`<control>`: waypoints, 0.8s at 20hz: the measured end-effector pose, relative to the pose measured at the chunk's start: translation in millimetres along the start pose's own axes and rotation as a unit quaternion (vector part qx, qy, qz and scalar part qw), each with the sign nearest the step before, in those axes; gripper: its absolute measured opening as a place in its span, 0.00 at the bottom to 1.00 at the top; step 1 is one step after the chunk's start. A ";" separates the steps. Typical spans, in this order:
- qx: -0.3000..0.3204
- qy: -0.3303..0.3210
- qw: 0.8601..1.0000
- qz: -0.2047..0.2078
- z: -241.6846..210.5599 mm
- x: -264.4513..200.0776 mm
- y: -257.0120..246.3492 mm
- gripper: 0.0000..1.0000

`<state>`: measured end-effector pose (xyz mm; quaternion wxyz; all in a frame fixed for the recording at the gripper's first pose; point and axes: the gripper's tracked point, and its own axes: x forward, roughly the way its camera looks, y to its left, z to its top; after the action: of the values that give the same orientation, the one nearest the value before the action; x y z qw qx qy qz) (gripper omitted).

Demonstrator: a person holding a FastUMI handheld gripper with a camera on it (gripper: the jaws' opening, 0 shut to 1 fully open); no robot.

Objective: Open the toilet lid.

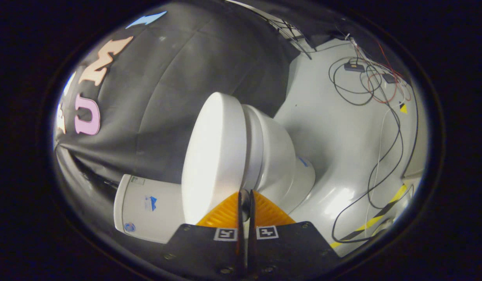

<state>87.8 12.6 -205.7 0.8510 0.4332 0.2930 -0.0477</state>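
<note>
Your gripper (246, 194) has its fingers drawn nearly together, just a thin slit between them, with the edge of the toilet lid (213, 156) right at their tips; whether they pinch that edge you can't tell from here. You see the whole scene tilted: the white lid sits closed against the toilet bowl (278, 156), and the cistern (151, 207) lies beside the fingers, against the black cloth wall (166, 89). Beyond the bowl you've got grey floor (334, 128) with loose cables (381, 156) and yellow-black tape (375, 218)
</note>
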 end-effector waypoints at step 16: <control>-0.049 -0.017 0.998 0.037 11.1 -33.8 57.3 0.02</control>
<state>84.3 33.8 -141.7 0.8773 0.4007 0.2639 -0.0095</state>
